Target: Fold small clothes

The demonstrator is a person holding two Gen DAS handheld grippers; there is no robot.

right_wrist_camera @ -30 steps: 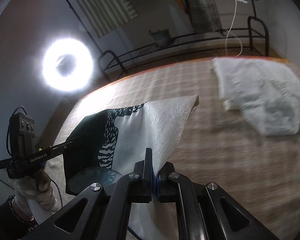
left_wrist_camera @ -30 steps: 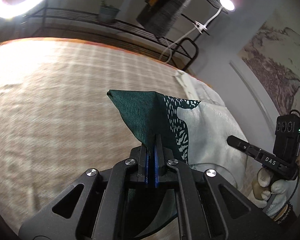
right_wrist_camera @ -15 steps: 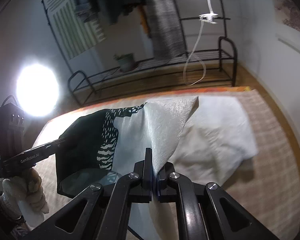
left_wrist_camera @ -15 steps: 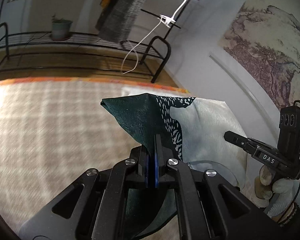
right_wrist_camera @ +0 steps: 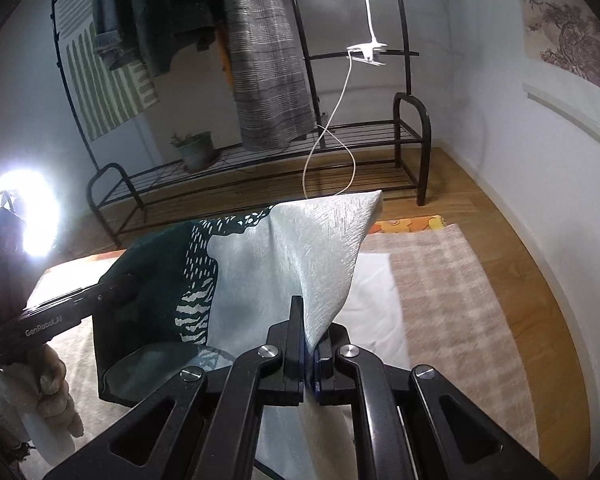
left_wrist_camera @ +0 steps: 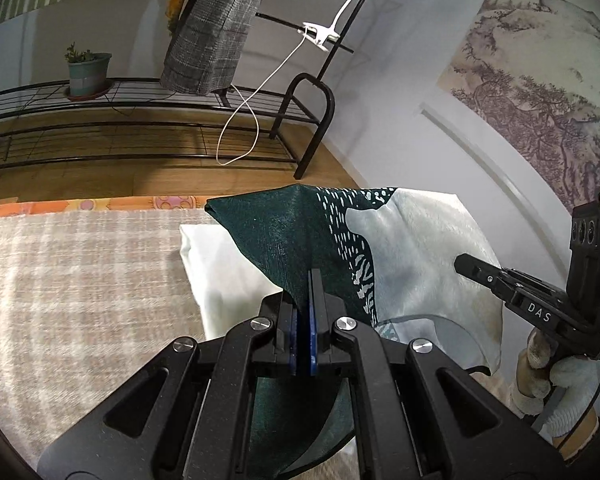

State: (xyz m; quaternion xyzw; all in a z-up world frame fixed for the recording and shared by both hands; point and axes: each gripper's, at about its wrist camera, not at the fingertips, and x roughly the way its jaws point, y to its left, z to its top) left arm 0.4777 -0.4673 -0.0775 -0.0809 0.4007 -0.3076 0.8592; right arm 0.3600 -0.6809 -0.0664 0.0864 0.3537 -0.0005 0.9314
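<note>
Cloth (left_wrist_camera: 284,240) pinched by left claw (left_wrist_camera: 305,280) and right claw (right_wrist_camera: 306,320), above white garment (right_wrist_camera: 374,300); labels read "DAS", "GenRobot.AI".

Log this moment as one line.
left hand-held gripper: shut on dark green and pale patterned cloth | right hand-held gripper: shut on cloth | cloth: lifted

Free room and obstacles around the two hand-held grippers

Ahead of the left gripper (left_wrist_camera: 305,292) the held cloth (left_wrist_camera: 284,240) blocks the way; to its left the checked blanket (left_wrist_camera: 80,280) lies bare, and a white garment (left_wrist_camera: 220,272) lies flat just under and ahead. To its right the right gripper (left_wrist_camera: 466,262) is near. Ahead of the right gripper (right_wrist_camera: 306,320) the same cloth (right_wrist_camera: 300,248) stands up; to its right the blanket (right_wrist_camera: 440,280) is free. Far ahead the metal rack (right_wrist_camera: 412,132) and wall close the room.
</note>
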